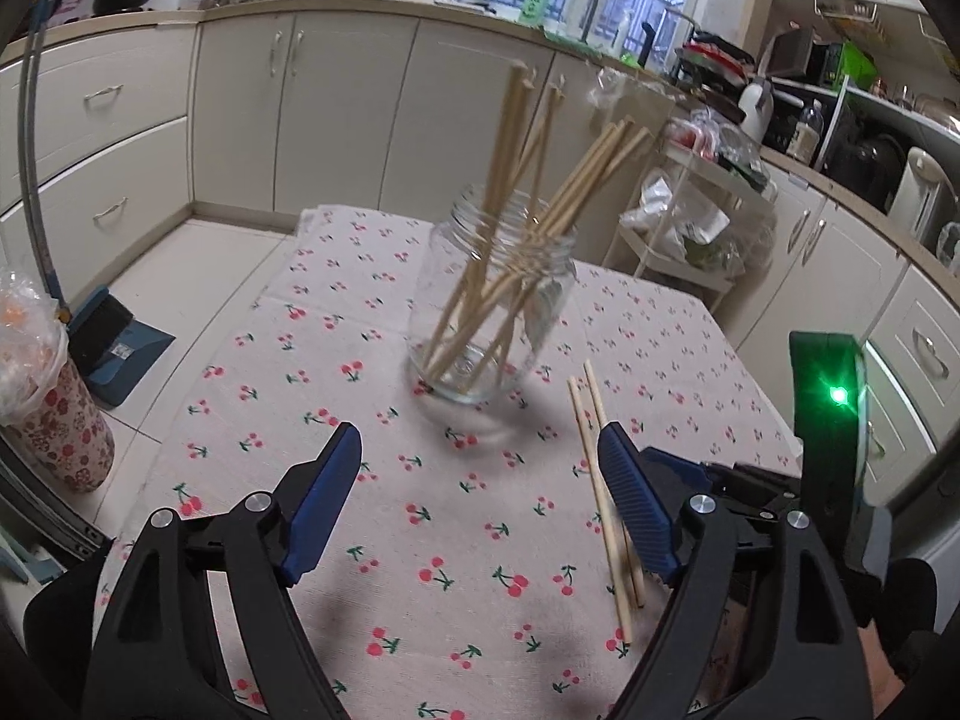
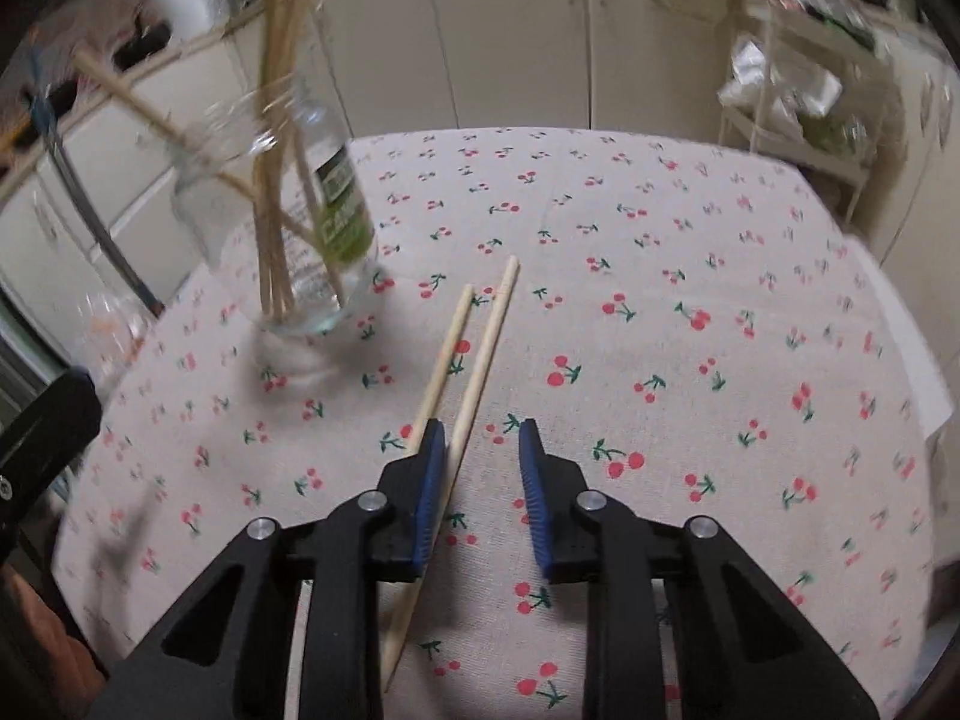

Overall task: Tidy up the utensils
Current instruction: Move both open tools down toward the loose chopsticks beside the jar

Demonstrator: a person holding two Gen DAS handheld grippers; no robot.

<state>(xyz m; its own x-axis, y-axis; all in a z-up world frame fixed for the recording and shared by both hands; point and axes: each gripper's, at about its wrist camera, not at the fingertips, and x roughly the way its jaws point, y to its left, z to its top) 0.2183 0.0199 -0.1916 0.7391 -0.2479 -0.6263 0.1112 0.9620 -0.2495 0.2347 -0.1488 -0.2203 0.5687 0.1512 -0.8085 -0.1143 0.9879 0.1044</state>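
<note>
A glass jar [image 1: 493,306] is seen standing upright on a table covered by a cherry-print cloth [image 1: 336,468], near the middle of the table in the left wrist view. Many wooden chopsticks [image 1: 528,204] are held inside the jar, and they are leaned in different ways, with their tops sticking out well above the rim. In the right wrist view the same jar [image 2: 288,222] is seen at the far left, blurred, with a green label on its side.

Two loose chopsticks [image 1: 603,498] are laid flat on the cloth, just to the right of the jar and nearer than it. They are placed side by side and almost touch each other.

The left gripper [image 1: 480,498] is held above the near part of the table. Its blue pads [image 1: 327,498] are spread wide apart, and nothing is held between them.

The right gripper [image 2: 482,492] is seen low over the two loose chopsticks [image 2: 474,372]. Its pads [image 2: 429,498] are parted with a gap between them. One chopstick is seen just beside the left pad, inside the gap, and the other is passed under or behind that pad. It cannot be told if the pad is touching the sticks. Nothing is squeezed between the pads.

White kitchen cupboards [image 1: 288,114] are seen at the far side
</note>
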